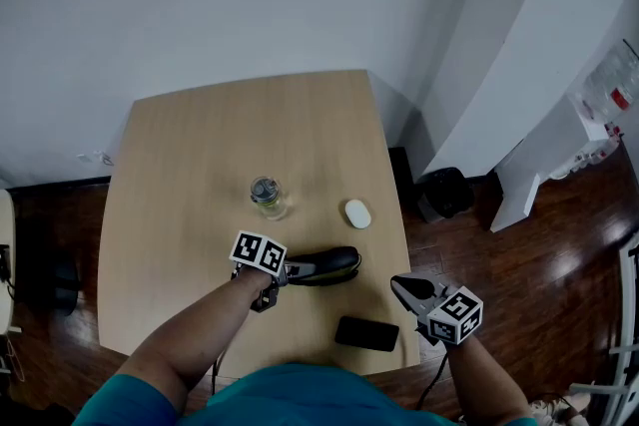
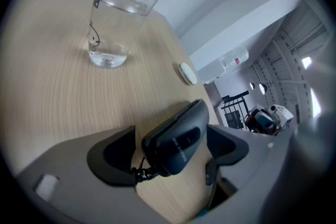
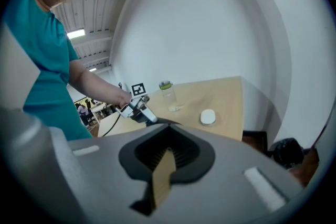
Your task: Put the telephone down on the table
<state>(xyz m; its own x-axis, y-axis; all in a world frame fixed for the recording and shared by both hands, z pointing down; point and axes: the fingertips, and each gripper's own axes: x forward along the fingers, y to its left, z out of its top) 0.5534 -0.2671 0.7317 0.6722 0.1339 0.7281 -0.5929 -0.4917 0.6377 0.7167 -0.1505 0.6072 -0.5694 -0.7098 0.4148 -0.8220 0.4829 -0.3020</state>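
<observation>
The black telephone handset (image 1: pixel 331 266) (image 2: pixel 176 139) lies on the wooden table (image 1: pixel 200 165) near its front edge, a coiled cord (image 2: pixel 140 173) trailing from its near end. My left gripper (image 1: pixel 305 270) (image 2: pixel 170 153) is open and straddles the handset's near end, with a narrow gap between each pad and the handset. In the right gripper view the left gripper (image 3: pixel 139 108) is over the table, in the person's hand. My right gripper (image 1: pixel 409 290) (image 3: pixel 167 159) hangs off the table's front right corner, shut and holding nothing.
A clear water bottle (image 1: pixel 267 198) (image 2: pixel 118 13) with a green band stands mid-table. A white round object (image 1: pixel 357 213) (image 3: pixel 208 117) lies right of it. A black smartphone (image 1: pixel 366 333) lies flat at the front edge. A black bin (image 1: pixel 445 192) sits on the floor to the right.
</observation>
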